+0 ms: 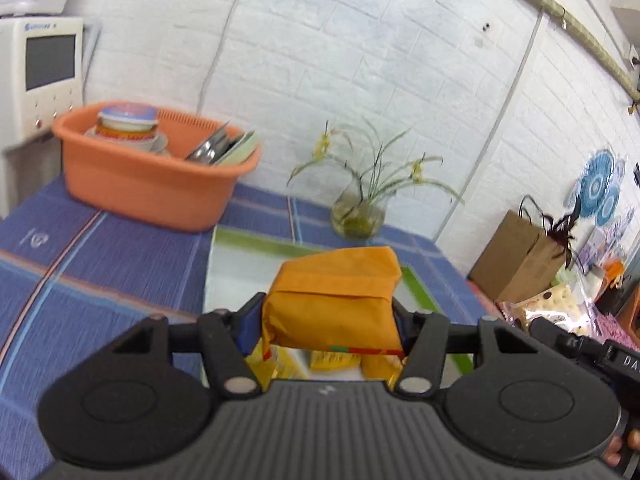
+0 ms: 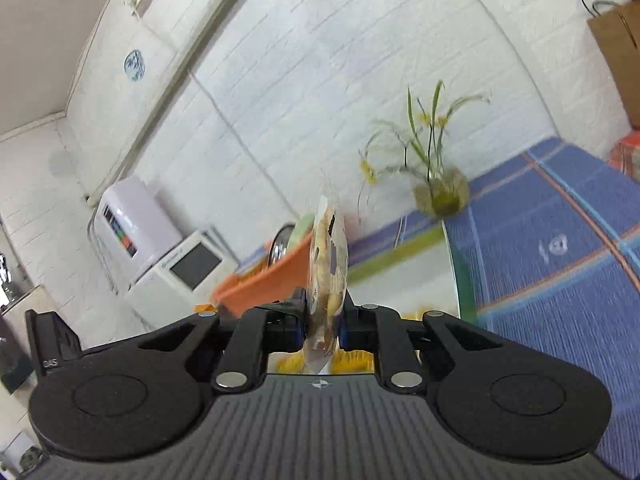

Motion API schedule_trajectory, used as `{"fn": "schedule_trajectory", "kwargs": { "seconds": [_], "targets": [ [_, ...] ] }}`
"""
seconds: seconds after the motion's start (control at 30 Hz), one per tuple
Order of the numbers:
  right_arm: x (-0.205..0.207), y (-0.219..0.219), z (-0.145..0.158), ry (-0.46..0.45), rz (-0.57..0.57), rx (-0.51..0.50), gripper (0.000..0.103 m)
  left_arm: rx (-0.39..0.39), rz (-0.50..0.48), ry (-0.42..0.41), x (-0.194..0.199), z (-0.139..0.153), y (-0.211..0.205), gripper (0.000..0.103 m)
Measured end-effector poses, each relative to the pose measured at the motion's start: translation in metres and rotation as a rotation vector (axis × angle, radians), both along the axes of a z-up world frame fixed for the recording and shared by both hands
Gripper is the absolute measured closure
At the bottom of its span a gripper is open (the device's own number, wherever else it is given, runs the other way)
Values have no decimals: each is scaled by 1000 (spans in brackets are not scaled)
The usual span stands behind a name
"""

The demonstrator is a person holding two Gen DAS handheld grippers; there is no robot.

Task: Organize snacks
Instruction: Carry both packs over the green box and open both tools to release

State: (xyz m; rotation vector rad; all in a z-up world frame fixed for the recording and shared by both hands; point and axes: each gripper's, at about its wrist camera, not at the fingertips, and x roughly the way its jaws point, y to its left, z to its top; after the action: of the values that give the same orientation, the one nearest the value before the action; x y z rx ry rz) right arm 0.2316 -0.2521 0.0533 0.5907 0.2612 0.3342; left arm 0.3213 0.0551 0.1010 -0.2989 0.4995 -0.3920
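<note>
My left gripper (image 1: 326,320) is shut on an orange snack packet (image 1: 336,300) and holds it above a clear bin with a green rim (image 1: 256,238). Yellow snack packets (image 1: 332,360) lie in the bin under it. My right gripper (image 2: 322,320) is shut on a clear cracker packet (image 2: 328,264), held edge-on and tilted above the same bin (image 2: 460,276). The cracker packet and the right gripper also show at the right edge of the left wrist view (image 1: 552,308).
An orange basin (image 1: 152,176) with dishes stands at the back left on the blue checked cloth (image 1: 100,264). A glass vase with a plant (image 1: 360,212) stands behind the bin. A brown paper bag (image 1: 520,256) is at the right by the wall.
</note>
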Motion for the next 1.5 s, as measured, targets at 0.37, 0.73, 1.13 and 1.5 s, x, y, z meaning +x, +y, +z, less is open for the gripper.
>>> {"fn": "schedule_trajectory", "kwargs": {
  "seconds": [0.37, 0.73, 1.13, 1.5],
  "targets": [
    [62, 29, -37, 196, 58, -18, 76, 101, 22, 45, 38, -39, -31, 45],
    [59, 36, -37, 214, -25, -163, 0, 243, 119, 11, 40, -48, -44, 30],
    [38, 24, -16, 61, -129, -274, 0, 312, 243, -107, 2, -19, -33, 0],
    [7, 6, 18, -93, -87, -261, 0, 295, 245, -143, -82, -31, -17, 0]
  ]
}}
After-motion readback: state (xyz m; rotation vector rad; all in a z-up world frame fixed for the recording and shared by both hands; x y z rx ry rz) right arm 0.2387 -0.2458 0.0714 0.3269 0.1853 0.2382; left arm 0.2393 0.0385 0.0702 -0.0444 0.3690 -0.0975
